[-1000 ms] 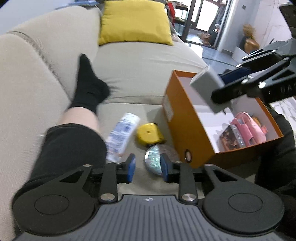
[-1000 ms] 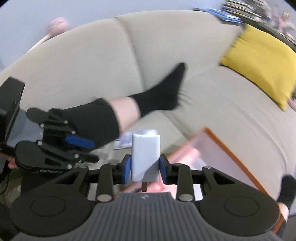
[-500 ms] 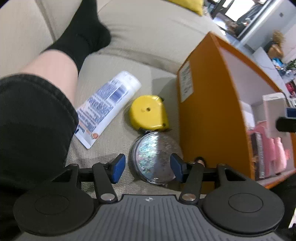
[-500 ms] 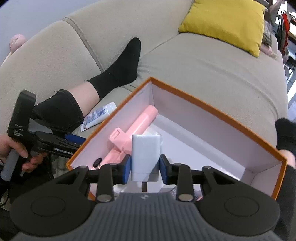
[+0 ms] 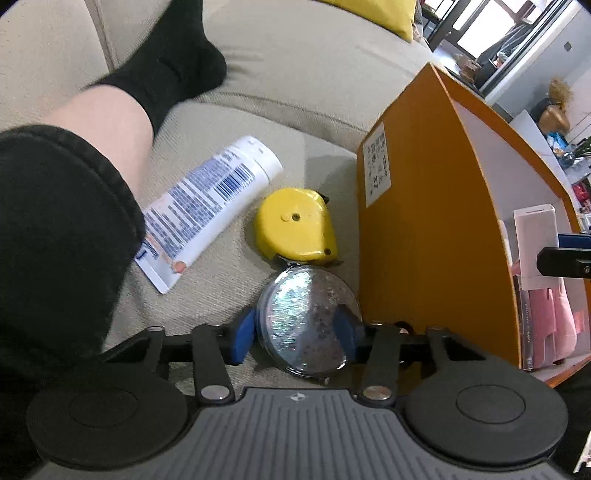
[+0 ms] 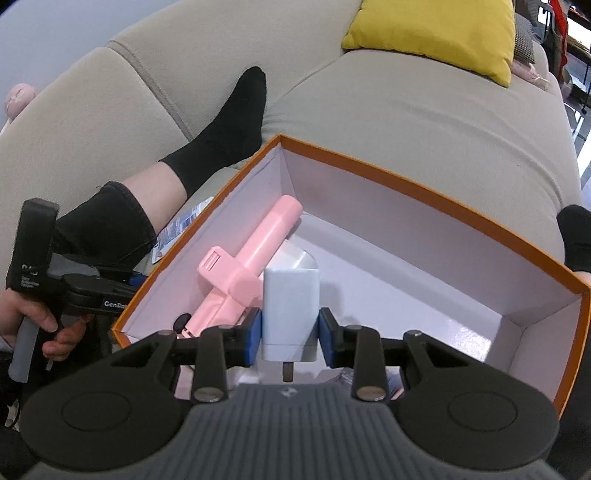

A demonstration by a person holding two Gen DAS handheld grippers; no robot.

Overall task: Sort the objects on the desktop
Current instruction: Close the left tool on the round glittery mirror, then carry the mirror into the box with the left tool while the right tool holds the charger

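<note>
A round silver case point(image 5: 299, 317) lies on the beige sofa seat beside the orange box point(image 5: 424, 221). My left gripper point(image 5: 295, 332) straddles the case and its jaws are closing. The left pad sits at the rim and the right pad covers the case's right part. A yellow tape measure point(image 5: 295, 229) and a white tube point(image 5: 210, 206) lie just beyond. My right gripper point(image 6: 290, 332) is shut on a white charger point(image 6: 290, 295), held low inside the box point(image 6: 406, 184) next to a pink device point(image 6: 255, 251).
A person's leg in dark shorts and a black sock point(image 5: 166, 66) lies across the sofa left of the tube. A yellow cushion point(image 6: 436, 33) rests at the sofa's far end. A hand point(image 6: 33, 321) holds the left gripper's handle outside the box's left wall.
My left gripper dropped onto the silver case; its jaws widened, then narrowed around it. My right gripper carried the charger from above the sofa down into the orange box.
</note>
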